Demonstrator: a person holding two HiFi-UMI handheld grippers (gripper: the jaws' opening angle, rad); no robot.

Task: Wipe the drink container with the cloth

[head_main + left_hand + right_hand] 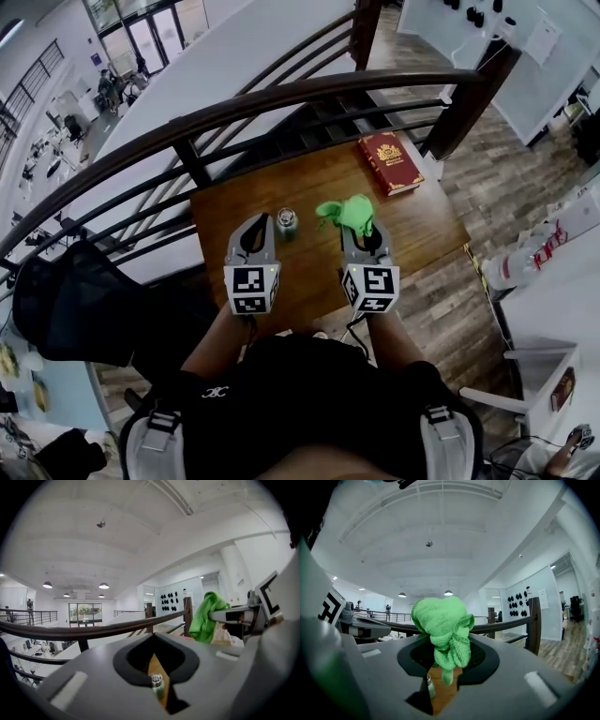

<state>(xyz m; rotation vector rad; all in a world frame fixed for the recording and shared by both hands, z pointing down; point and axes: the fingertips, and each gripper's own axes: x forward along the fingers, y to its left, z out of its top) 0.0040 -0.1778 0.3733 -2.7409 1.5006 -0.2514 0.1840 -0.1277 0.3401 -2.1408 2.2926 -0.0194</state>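
1. Indoors on an upper floor, a brown wooden surface (422,230) sits against a dark wooden railing (281,98). The floor around it is wood plank.
2. The left hand-held gripper (255,221) hangs over the surface's near half with its jaws pressed together and nothing between them. Its own view (153,637) shows the jaw tips meeting above a dark opening.
3. A small green metal drink container with a silver cap (287,223) stands upright on the surface. It is just right of the left hand-held gripper's tip and left of the right one, between the two.
4. In the left gripper view the container (157,686) appears through the opening below the closed jaws, ahead of and lower than them. Whether it touches either tool cannot be told.
5. The right hand-held gripper (362,227) is level with the left one and near it. It pinches a bright green terry cloth (349,212).
6. In the right gripper view the cloth (443,630) bunches above the jaws (446,644) and a tail of it hangs down between them. The container (430,686) shows low and to the left of that tail.
7. From the left gripper view, the cloth (205,616) sticks out in front of the right tool's tip.
8. A red hardcover book with a gold crest (389,162) lies flat beyond the right hand-held gripper, at the surface's far right corner, well apart from the container.
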